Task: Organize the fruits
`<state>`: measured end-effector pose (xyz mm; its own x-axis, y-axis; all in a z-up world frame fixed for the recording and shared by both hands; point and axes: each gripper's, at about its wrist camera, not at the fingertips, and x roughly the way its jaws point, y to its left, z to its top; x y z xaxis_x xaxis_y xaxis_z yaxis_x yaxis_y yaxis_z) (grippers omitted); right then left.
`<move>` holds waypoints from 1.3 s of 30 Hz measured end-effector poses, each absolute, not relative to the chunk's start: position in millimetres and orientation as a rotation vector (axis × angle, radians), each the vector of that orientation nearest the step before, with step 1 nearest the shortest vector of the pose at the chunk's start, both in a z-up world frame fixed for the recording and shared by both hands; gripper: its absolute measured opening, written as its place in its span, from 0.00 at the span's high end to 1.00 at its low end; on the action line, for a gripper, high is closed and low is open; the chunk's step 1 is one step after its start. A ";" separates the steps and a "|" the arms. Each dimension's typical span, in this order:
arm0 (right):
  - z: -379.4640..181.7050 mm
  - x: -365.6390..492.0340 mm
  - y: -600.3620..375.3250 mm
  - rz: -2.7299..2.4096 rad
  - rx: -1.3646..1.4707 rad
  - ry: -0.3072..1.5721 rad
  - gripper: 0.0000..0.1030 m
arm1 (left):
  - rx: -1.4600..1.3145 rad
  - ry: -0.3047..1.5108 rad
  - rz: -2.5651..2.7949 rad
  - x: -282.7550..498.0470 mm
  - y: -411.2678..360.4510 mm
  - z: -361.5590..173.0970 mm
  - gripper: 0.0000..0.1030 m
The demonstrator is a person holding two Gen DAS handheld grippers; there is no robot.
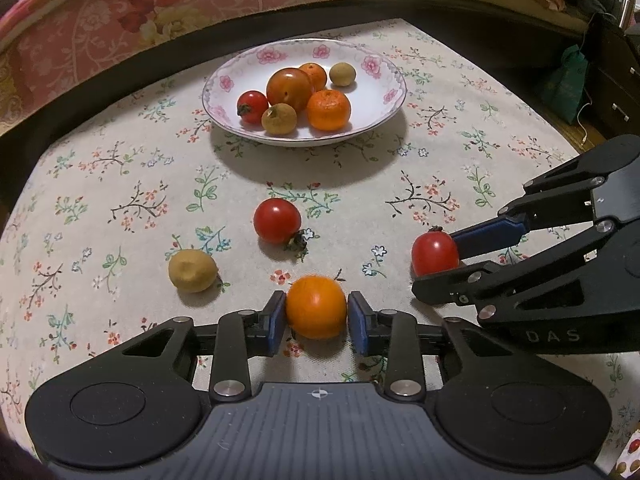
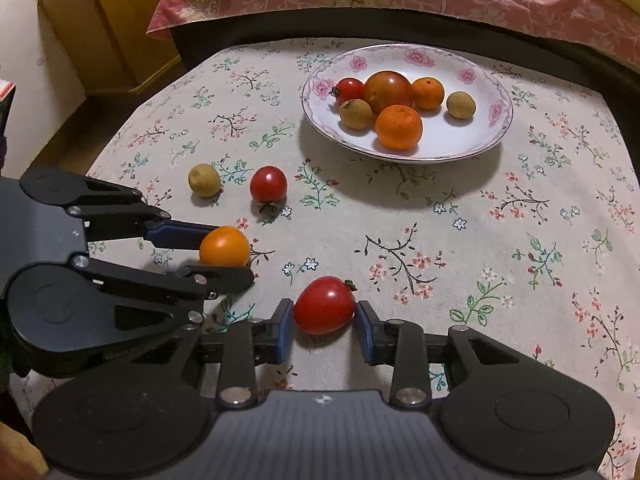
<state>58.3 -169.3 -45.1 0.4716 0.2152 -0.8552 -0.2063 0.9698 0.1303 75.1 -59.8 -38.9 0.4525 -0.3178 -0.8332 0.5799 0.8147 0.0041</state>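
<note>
My left gripper is shut on a small orange fruit, its blue pads touching both sides; the same fruit shows in the right wrist view. My right gripper is shut on a red tomato, which also shows in the left wrist view. A second red tomato and a tan longan lie loose on the cloth. A flowered white plate at the back holds several fruits: oranges, tomatoes and longans.
The table has a floral cloth with a dark rim around it. A bed with a pink floral cover lies behind. A dark cabinet stands at the right, a yellow box at the left.
</note>
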 end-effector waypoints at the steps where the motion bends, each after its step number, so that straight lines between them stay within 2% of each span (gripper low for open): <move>1: -46.1 58.9 -169.4 0.261 0.014 1.056 0.67 | 0.306 0.951 -0.565 75.3 -59.8 -38.8 0.59; 9: -47.1 60.5 -174.0 0.259 0.046 1.048 0.67 | 0.299 0.955 -0.565 78.1 -58.0 -39.3 0.54; 13: -47.6 61.6 -174.1 0.254 0.040 1.044 0.63 | 0.296 0.959 -0.561 78.5 -57.1 -39.1 0.53; 17: -48.0 61.8 -173.8 0.254 0.034 1.041 0.62 | 0.306 0.957 -0.563 77.0 -58.4 -39.0 0.54; 21: -47.1 61.5 -172.2 0.253 0.017 1.036 0.63 | 0.309 0.961 -0.566 76.4 -60.0 -37.5 0.61; 39: -38.9 62.7 -172.8 0.241 0.027 1.005 0.66 | 0.294 0.940 -0.558 79.9 -62.9 -28.4 0.62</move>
